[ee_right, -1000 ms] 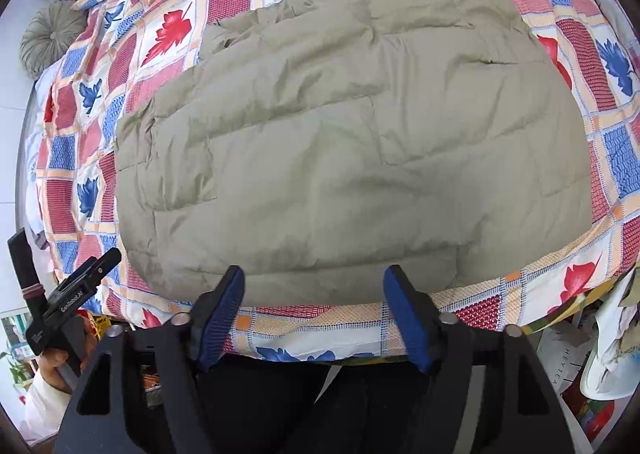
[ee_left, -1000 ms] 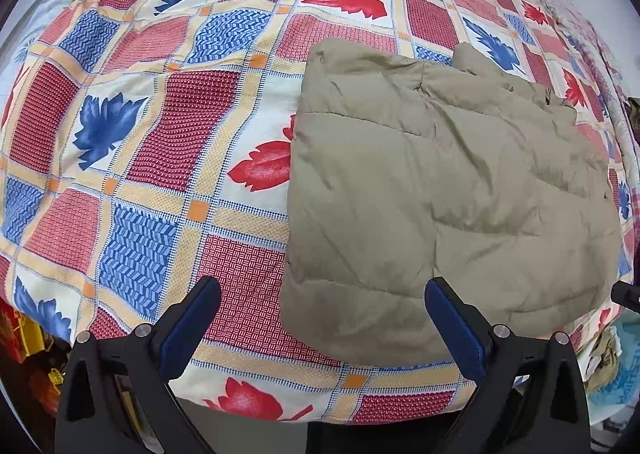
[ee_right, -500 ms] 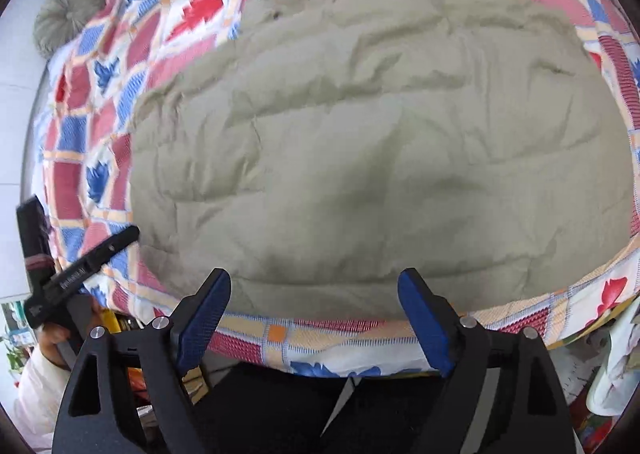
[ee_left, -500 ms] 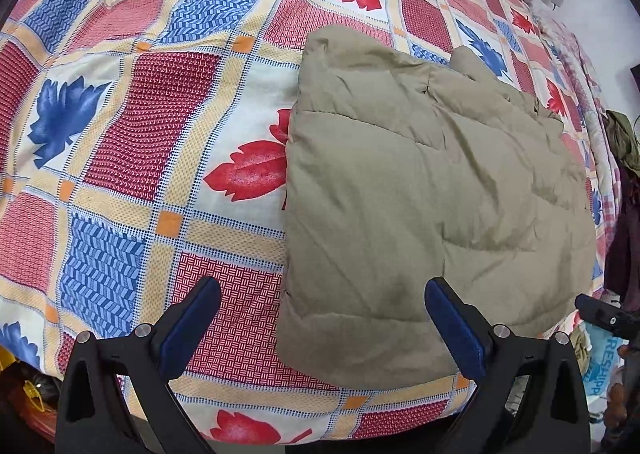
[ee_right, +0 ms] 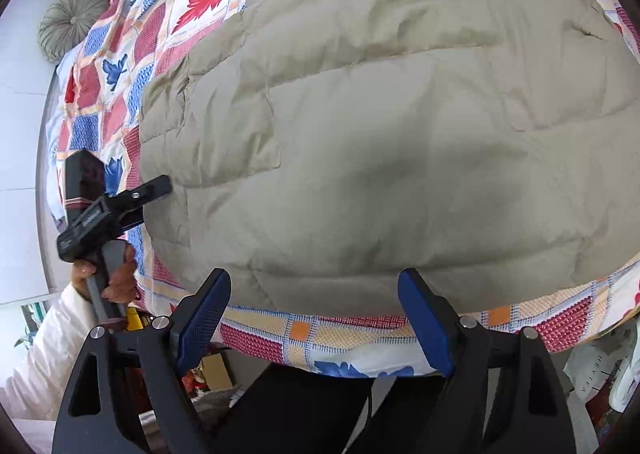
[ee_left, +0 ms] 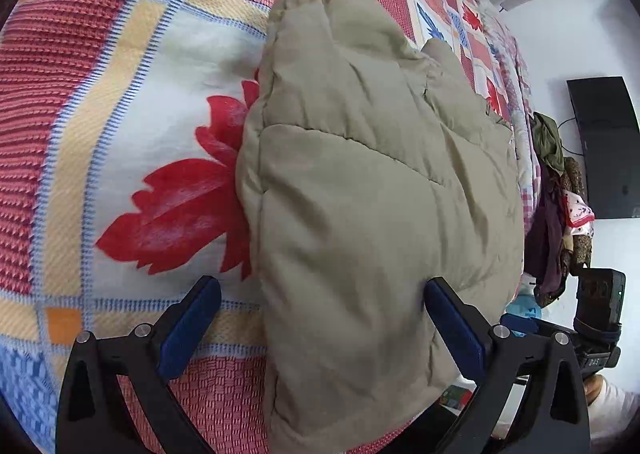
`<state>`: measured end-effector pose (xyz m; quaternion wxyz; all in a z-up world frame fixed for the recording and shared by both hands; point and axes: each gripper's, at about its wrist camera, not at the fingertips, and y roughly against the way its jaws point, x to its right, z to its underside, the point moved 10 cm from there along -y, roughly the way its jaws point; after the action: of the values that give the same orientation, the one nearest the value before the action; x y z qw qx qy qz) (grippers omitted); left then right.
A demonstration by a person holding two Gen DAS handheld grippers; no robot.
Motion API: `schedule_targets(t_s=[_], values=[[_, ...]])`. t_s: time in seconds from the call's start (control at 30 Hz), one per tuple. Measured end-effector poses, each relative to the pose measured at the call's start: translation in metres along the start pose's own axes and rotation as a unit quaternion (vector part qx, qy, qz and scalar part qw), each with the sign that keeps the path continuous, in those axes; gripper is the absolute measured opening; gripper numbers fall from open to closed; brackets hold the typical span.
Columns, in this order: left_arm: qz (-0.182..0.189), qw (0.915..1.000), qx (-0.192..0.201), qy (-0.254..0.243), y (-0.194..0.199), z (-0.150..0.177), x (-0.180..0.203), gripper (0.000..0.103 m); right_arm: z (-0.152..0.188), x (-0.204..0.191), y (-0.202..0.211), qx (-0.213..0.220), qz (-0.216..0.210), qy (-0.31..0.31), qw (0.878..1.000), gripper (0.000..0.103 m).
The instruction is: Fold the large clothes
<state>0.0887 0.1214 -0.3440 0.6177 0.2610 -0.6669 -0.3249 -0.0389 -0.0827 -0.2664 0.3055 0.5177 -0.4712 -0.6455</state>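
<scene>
left gripper point(ee_left: 320, 328): yours, spread wide, nothing held. the jacket's near left corner lies between the blue pads point(ee_left: 454, 328); whether either pad touches the cloth, cannot tell.
right gripper point(ee_right: 316, 324): wide too, nothing held. it hangs just off the near hem, roughly mid-width, fingers over the edge of the bedspread point(ee_right: 296, 334).
jacket point(ee_right: 400, 141): tan, quilted and puffy, lying flat on the bed near its front edge. looks already doubled into a block, with a thick folded edge on the left side.
step in hand: you look lined up to grab the near hem for another fold, one tool at the corner, one along the hem. nothing pinched yet.
next move: close both on the hem. the padding is thick, so bite deep and take every layer, then lift the two together to keep the fold square.
cushion point(ee_right: 66, 19): round, grey-green, far at the head of the bed, well apart from the work.
</scene>
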Motion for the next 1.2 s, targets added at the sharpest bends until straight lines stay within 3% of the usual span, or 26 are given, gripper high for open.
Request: schedule_targets(t_s=[0.2,0.3,0.37,0.47,0.5,0.53,0.57,0.73,0.87,1.2], values=[[0.058,0.9976,-0.014,-0.035,-0.026,-0.013,0.037,0.102,-0.013,0.005,0.001,0.02,-0.012,0.002,1.0,0.088],[0.035,0.9971,-0.03,-0.061,-0.043,-0.012,0.047,0.098,-0.024,0.011,0.007,0.036,-0.009,0.009,0.999,0.088],[0.041,0.9949,-0.043,-0.082,-0.046,-0.01,0.058,0.05,-0.036,0.018,0.016,0.055,0.002,0.015,0.998,0.088],[0.063,0.9942,-0.041,-0.077,-0.037,-0.01,0.071,0.03,-0.057,0.03,0.029,0.092,0.033,0.025,0.995,0.085],[0.063,0.9943,-0.039,-0.076,-0.032,-0.009,0.073,0.028,-0.064,0.036,0.034,0.107,0.047,0.027,0.993,0.075],[0.064,0.9944,-0.037,-0.075,-0.026,-0.008,0.077,0.026,-0.07,0.042,0.036,0.116,0.056,0.029,0.991,0.043],[0.066,0.9945,-0.033,-0.075,-0.02,-0.008,0.084,0.026,-0.077,0.048,0.037,0.12,0.063,0.029,0.99,0.019],[0.07,0.9936,-0.017,-0.087,0.012,-0.004,0.129,0.026,-0.112,0.065,0.023,0.147,0.048,0.037,0.987,0.015],[0.062,0.9915,-0.005,-0.114,0.025,-0.006,0.187,0.026,-0.138,0.072,0.003,0.151,0.039,0.042,0.987,0.013],[0.0,0.9904,-0.014,-0.137,-0.008,-0.008,0.311,0.027,-0.17,0.089,-0.033,0.121,-0.048,-0.004,0.991,0.002]])
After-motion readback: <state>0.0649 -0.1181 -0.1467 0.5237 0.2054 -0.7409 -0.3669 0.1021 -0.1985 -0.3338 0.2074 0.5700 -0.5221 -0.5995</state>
